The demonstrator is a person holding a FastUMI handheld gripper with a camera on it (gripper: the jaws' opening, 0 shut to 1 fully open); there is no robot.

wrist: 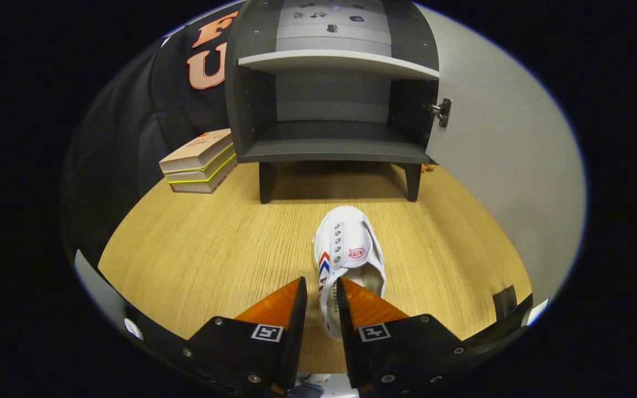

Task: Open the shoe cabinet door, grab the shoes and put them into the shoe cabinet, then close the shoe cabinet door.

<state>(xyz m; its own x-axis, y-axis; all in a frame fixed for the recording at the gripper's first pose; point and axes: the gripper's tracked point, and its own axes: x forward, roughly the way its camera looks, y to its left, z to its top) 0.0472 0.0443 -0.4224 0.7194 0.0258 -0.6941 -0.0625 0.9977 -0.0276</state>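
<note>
Gripper [321, 293] fingers pinch the near side wall of the white shoe [346, 249] on the wooden table [197, 249]. Shoe's long axis runs away, toe toward the open shoe cabinet [332, 141] beyond.

The shoe [346, 249] is white, with red and blue chevron stripes on its side and a small red emblem on the tongue. The shoe cabinet [332, 88] is dark grey inside, with a lighter grey back panel and a pale shelf edge; its open door [495, 166] is light grey. The surface [197, 249] is light wood with fine grain. The stacked books [199, 163] near its far left edge are tan and grey with yellow lines.
</note>
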